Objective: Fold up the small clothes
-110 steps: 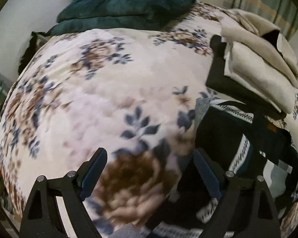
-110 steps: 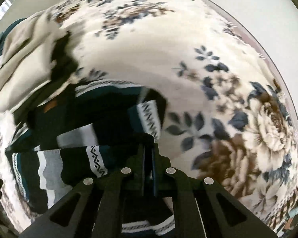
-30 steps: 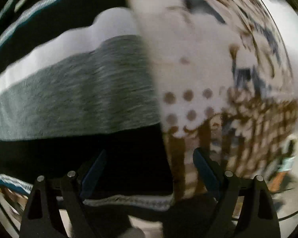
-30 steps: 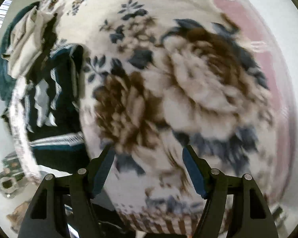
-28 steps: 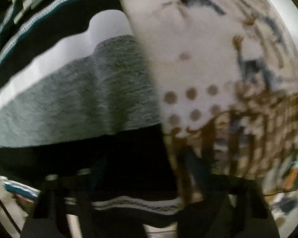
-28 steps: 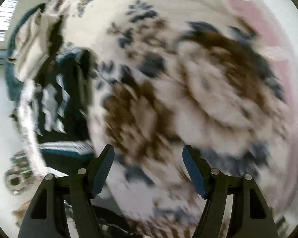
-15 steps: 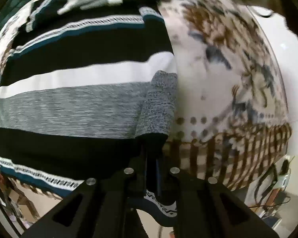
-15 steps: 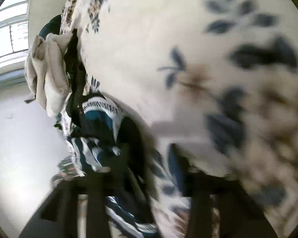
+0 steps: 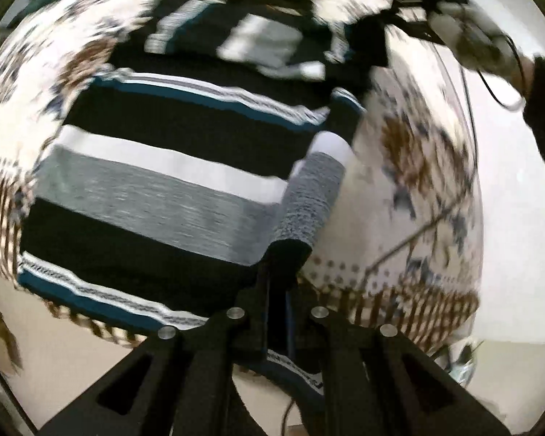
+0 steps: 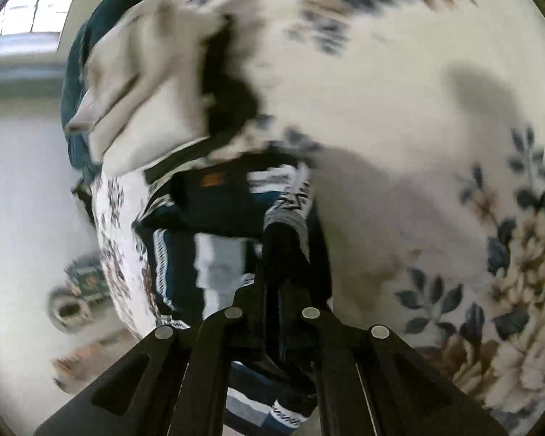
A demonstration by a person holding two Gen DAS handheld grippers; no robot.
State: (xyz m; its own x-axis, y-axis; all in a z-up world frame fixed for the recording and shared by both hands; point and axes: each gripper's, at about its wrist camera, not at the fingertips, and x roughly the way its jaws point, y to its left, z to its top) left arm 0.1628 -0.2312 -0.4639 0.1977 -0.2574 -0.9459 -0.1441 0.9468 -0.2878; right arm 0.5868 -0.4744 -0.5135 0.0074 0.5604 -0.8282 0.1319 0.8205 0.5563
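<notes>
**Both grippers pinching the sweater**

Striped sweater (image 9: 156, 181) lies spread on the floral blanket (image 9: 418, 189). Left gripper (image 9: 278, 283) is clamped on a raised fold at the sweater's 4 o'clock edge. Right gripper (image 10: 283, 254), jaws having just closed, is pinching a bunched bit of sweater (image 10: 214, 261) too. Cream clothes (image 10: 141, 83) piled at 11 o'clock from it.

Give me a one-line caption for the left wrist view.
Left tool shut on the striped sweater's edge, lifting it over the floral blanket.

Floral blanket (image 10: 399, 91), folded beige cloth (image 10: 134, 83), teal blanket (image 10: 80, 54).
</notes>
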